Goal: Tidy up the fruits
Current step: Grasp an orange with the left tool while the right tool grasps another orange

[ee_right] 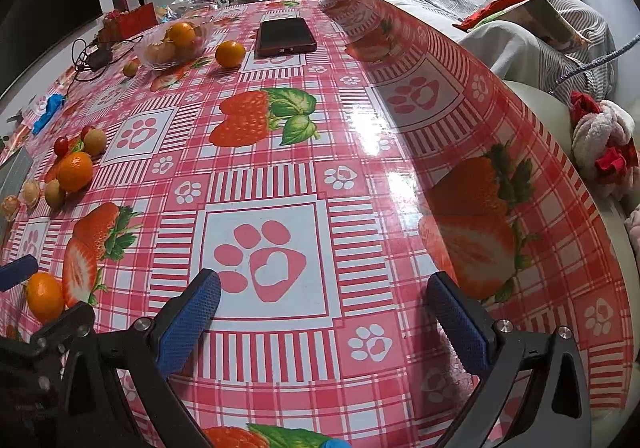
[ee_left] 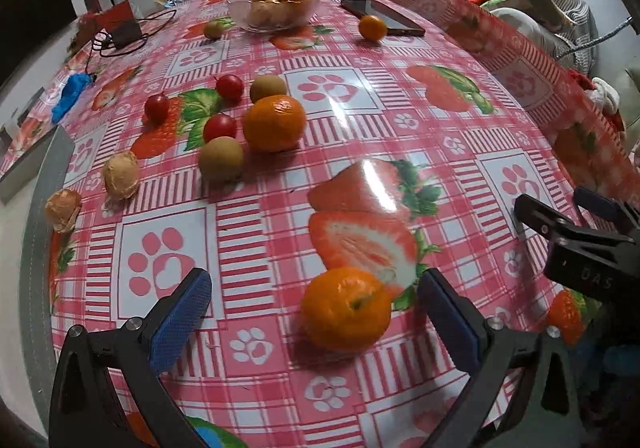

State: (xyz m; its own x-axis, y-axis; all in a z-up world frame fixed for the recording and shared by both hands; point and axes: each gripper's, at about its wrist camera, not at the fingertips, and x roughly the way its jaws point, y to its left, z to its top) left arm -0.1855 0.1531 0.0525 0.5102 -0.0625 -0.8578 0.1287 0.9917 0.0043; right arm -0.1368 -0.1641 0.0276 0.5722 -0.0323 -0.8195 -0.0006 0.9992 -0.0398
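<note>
Our left claw stands wide open, holding nothing, and the nearest tangerine sits on the bench right in the gap between its two blue pads. It lies nearer the right-hand pad than the left one, so we judge that a small shift toward that side would centre it before we close. The fruit is close to round, stem end turned up toward us, so no long axis dictates how we turn the wrist.

Our right claw is also spread wide and empty, hovering over a paw-print square of the cloth with no fruit between its pads. We judge the left hand to be the nearer one for this pick.

Farther out, the left view shows the loose cluster: a second tangerine, cherry tomatoes, brownish round fruits and two pale walnuts. Beyond them stands the glass bowl, already holding some fruit.

The right view adds what the left one barely gives: the dark phone seen whole, and the small orange standing clear of it, just beside the bowl.
</note>
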